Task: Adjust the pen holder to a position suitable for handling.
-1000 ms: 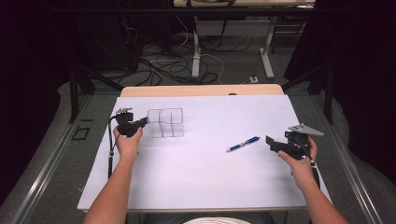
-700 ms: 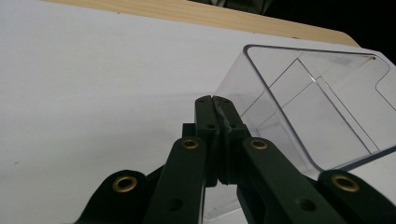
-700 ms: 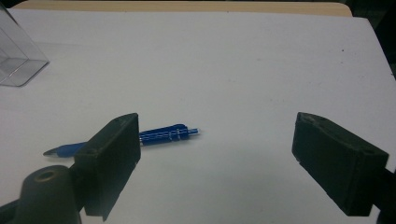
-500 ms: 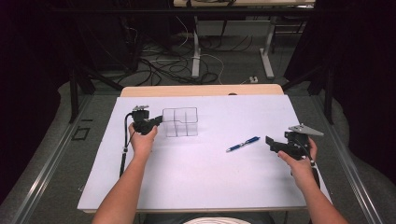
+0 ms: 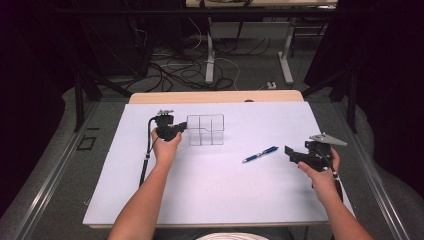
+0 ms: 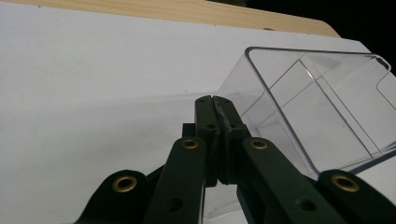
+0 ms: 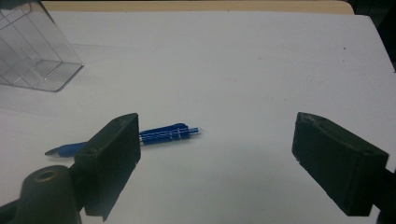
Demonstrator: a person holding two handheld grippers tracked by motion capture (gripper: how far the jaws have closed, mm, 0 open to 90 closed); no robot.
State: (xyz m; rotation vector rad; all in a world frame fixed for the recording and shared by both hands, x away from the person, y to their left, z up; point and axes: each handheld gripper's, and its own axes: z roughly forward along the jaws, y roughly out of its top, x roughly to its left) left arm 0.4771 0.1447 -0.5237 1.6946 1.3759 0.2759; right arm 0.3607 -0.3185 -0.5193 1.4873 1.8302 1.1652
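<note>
A clear plastic divided box [image 5: 205, 130] stands on the white table sheet [image 5: 215, 195] at back left. My left gripper [image 5: 183, 128] is shut, with its tips at the box's left wall [image 6: 261, 88]. Its black fingertips [image 6: 205, 109] meet with no gap. I cannot tell whether they pinch the thin wall or only press on it. A blue pen [image 5: 260, 154] lies right of centre. My right gripper [image 5: 291, 153] hovers open near the right edge and points left at the pen [image 7: 163, 134]. The pen lies ahead of the wide-apart jaws, which hold nothing.
A strip of wooden tabletop [image 5: 215, 96] shows behind the white sheet. Beyond the table are dark floor, tangled cables [image 5: 185, 65] and table legs [image 5: 286, 55]. The left gripper's cable [image 5: 146, 155] trails toward the near edge.
My left hand and gripper have moved right across the table, and the clear box has slid right with them. The right gripper and the pen have stayed where they were.
</note>
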